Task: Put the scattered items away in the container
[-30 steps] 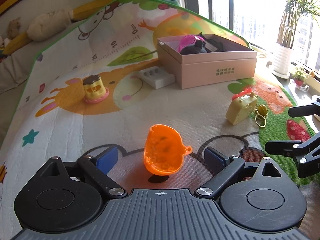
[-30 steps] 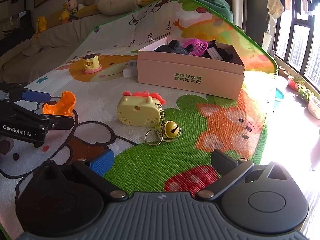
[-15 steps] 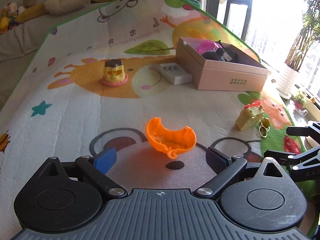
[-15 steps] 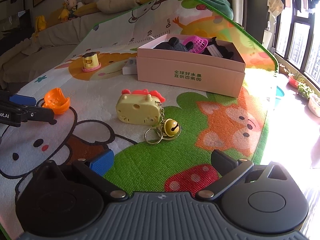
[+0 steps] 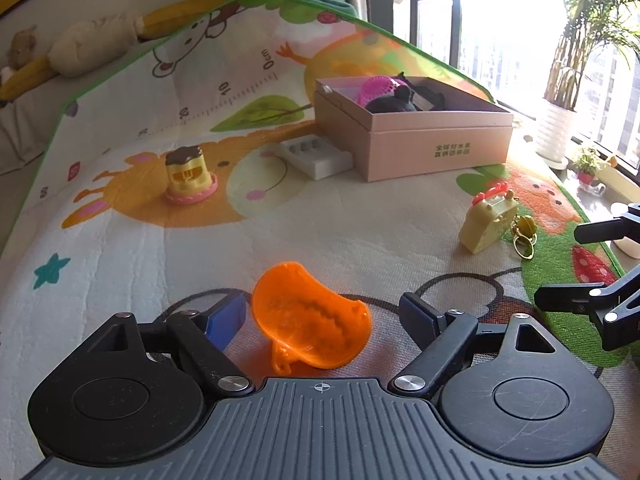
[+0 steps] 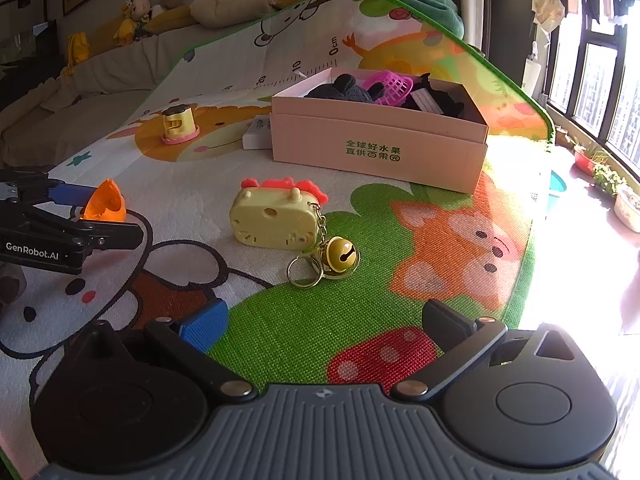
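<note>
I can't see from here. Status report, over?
Left tool closing around orange shell, not gripping. Right tool open, empty. Pink box path clear.

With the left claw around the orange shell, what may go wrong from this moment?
1. The orange shell is thin, curved and tilted; the left claw, which has just been closing and does not yet press it, may make it slip or roll.
2. The pink box already holds toys, so the shell may sit high or fall out.
</note>
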The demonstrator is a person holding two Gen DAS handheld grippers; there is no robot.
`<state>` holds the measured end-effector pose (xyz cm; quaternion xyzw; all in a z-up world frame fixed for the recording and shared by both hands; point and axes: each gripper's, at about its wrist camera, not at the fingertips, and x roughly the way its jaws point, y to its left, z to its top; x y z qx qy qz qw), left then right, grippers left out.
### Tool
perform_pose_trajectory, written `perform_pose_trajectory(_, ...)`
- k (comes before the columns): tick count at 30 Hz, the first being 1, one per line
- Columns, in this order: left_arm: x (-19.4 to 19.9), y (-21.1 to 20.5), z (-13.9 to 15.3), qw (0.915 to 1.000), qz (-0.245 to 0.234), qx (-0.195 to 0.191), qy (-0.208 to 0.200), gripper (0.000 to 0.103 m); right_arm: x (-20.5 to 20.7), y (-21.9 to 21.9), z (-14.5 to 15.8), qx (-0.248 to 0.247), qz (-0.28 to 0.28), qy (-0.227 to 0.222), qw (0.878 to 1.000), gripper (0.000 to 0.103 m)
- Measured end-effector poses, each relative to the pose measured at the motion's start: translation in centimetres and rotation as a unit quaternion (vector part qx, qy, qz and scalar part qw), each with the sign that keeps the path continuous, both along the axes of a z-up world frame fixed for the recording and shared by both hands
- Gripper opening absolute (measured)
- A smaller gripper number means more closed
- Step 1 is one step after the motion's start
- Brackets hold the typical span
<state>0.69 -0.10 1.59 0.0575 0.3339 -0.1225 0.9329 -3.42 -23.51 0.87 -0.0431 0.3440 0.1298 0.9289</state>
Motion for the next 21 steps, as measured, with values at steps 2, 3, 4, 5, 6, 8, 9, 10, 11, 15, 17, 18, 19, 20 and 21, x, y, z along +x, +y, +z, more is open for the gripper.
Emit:
perform_pose_trajectory(2, -0.4, -0.1, 0.1, 0.9999, -0.009, -0.003, 0.007, 0.089, 0.0, 0.0, 0.0, 0.0, 0.0, 0.0, 1.0, 0.103)
perform_pose_trajectory(3, -0.7, -0.2, 0.2, 0.9999, -0.014, -0.002, 0.007, 0.09, 0.0, 0.0, 0.0, 0.0, 0.0, 0.0, 1.0, 0.103)
perform_pose_trajectory(4, -0.9, -0.4, 0.2, 0.9998, -0.017, -0.002, 0.008, 0.09, 0.0, 0.0, 0.0, 0.0, 0.0, 0.0, 1.0, 0.103)
perform_pose_trajectory(5, -1.1, -0.4, 0.3, 0.9997, -0.021, -0.005, 0.008, 0.091, 0.0, 0.0, 0.0, 0.0, 0.0, 0.0, 1.0, 0.103)
perform_pose_trajectory(6, -1.3, -0.5, 0.4, 0.9996, -0.024, -0.009, 0.008, 0.091, 0.0, 0.0, 0.0, 0.0, 0.0, 0.0, 1.0, 0.103)
perform_pose_trajectory(8, -1.6, -0.7, 0.5, 0.9995, -0.029, -0.011, 0.004, 0.094, 0.0, 0.0, 0.0, 0.0, 0.0, 0.0, 1.0, 0.103)
perform_pose_trajectory(9, -1.6, -0.7, 0.6, 0.9996, -0.028, -0.007, 0.0, 0.094, 0.0, 0.0, 0.0, 0.0, 0.0, 0.0, 1.0, 0.103)
perform_pose_trajectory(10, -1.6, -0.8, 0.6, 0.9997, -0.024, -0.003, -0.003, 0.095, 0.0, 0.0, 0.0, 0.0, 0.0, 0.0, 1.0, 0.103)
perform_pose_trajectory(11, -1.5, -0.8, 0.5, 0.9998, -0.017, 0.001, -0.005, 0.095, -0.1, 0.0, 0.0, 0.0, 0.0, -0.001, 1.0, 0.103)
perform_pose_trajectory(15, -0.7, -0.8, 0.2, 0.9998, 0.008, 0.015, -0.009, 0.095, 0.0, 0.0, 0.1, 0.001, -0.001, -0.001, 1.0, 0.103)
perform_pose_trajectory(17, -0.5, -1.0, -0.1, 0.9996, 0.006, 0.024, -0.011, 0.092, 0.0, -0.1, 0.1, 0.001, -0.001, -0.002, 1.0, 0.103)
perform_pose_trajectory(18, -0.5, -1.1, -0.2, 0.9995, 0.005, 0.029, -0.011, 0.089, 0.0, -0.1, 0.1, 0.001, -0.001, -0.002, 1.0, 0.103)
perform_pose_trajectory(19, -0.5, -1.2, -0.2, 0.9994, 0.005, 0.031, -0.011, 0.083, 0.0, 0.0, 0.1, 0.0, -0.002, -0.003, 1.0, 0.103)
perform_pose_trajectory(20, -0.5, -1.1, -0.3, 0.9994, 0.007, 0.031, -0.011, 0.081, 0.0, 0.0, 0.2, -0.001, -0.001, -0.005, 1.0, 0.103)
perform_pose_trajectory(21, -0.5, -1.0, -0.3, 0.9995, 0.009, 0.027, -0.012, 0.079, -0.1, 0.1, 0.3, -0.002, -0.001, -0.01, 1.0, 0.103)
